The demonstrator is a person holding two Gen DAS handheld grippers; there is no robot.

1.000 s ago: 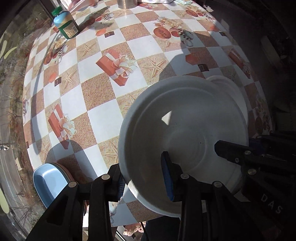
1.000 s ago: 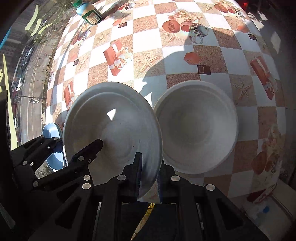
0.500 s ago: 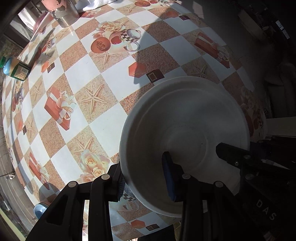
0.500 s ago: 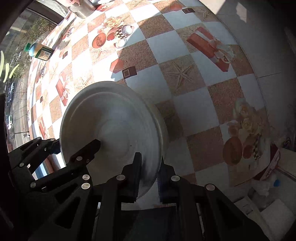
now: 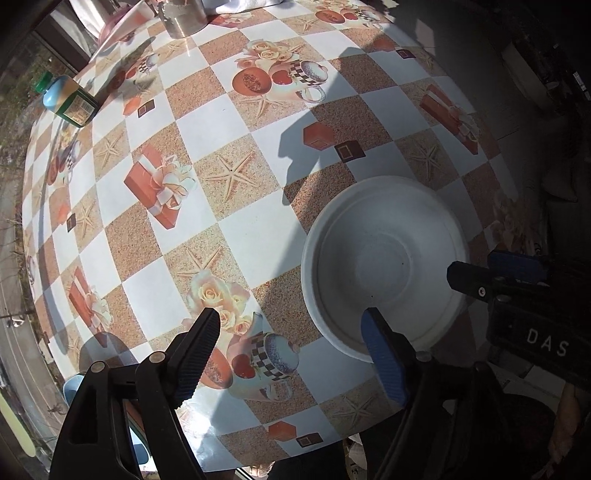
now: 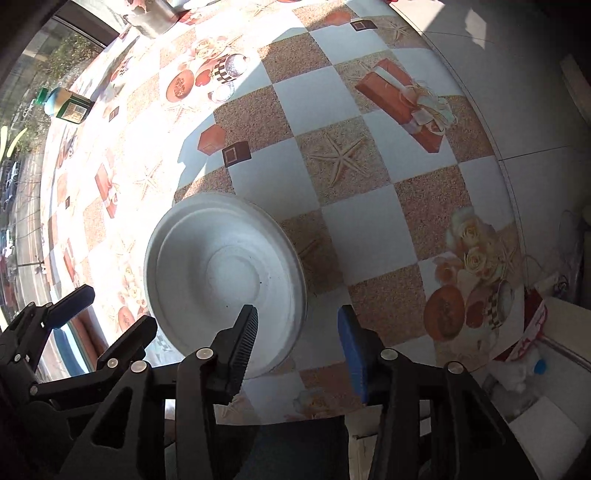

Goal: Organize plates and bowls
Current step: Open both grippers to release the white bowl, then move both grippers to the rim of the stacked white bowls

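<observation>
Left wrist: 1 white plate stack (image 5: pixel 384 258) on table (image 5: pixel 236 229) | left gripper (image 5: pixel 291 332) jaws spread, empty, plates right | right gripper (image 6: pixel 297 325) jaws spread, empty, plates left

One white plate (image 5: pixel 384 258) on surface (image 5: pixel 236 229), or stack of plates; count in stack unclear. One green-capped bottle (image 5: pixel 68 99) near far edge. One metal cup (image 5: pixel 183 20) at far end. One blue bowl (image 5: pixel 72 387) partly visible past near edge. Two tongs: left tongs (image 5: pixel 291 354), right tongs (image 6: pixel 297 339), each with two fingers, spread apart, holding nothing.
</observation>
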